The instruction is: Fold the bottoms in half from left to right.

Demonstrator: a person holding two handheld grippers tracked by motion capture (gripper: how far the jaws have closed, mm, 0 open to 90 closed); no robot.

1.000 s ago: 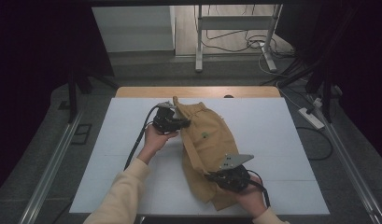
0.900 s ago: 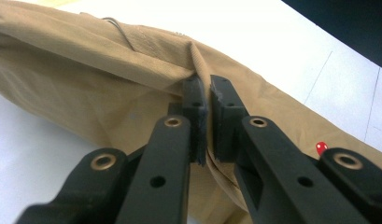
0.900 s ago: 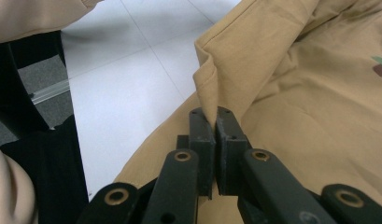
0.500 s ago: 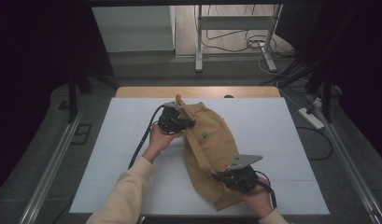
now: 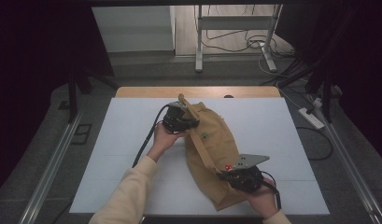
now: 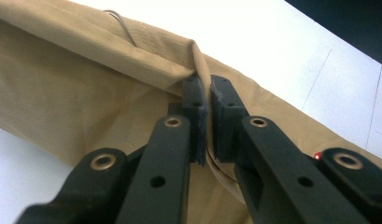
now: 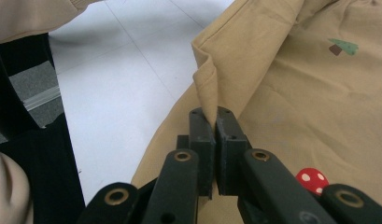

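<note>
White tabletop (image 5: 114, 154) carries a tan garment (image 5: 212, 140); left gripper (image 6: 203, 95) pinches its folded hem; right gripper (image 7: 215, 122) clamps another fold, its mushroom print (image 7: 311, 180) half hidden behind a jaw.

A white rectangular table top (image 5: 109, 154) fills the middle of the scene, with faint thin lines crossing it. Along its far edge a strip of light brown wood (image 5: 146, 92) shows. On the grey floor beyond, the white metal legs of a stand (image 5: 198, 46) rise, and loose pale cables (image 5: 247, 44) lie coiled between them. To the far left stands a white boxy cabinet (image 5: 132, 28). At the right, on the floor, lies a white power strip (image 5: 310, 117) with a dark cable (image 5: 319, 149) looping near it. Grey metal rails (image 5: 51, 163) run along both sides of the table. Dark curtains (image 5: 30, 70) close the left and right.
</note>
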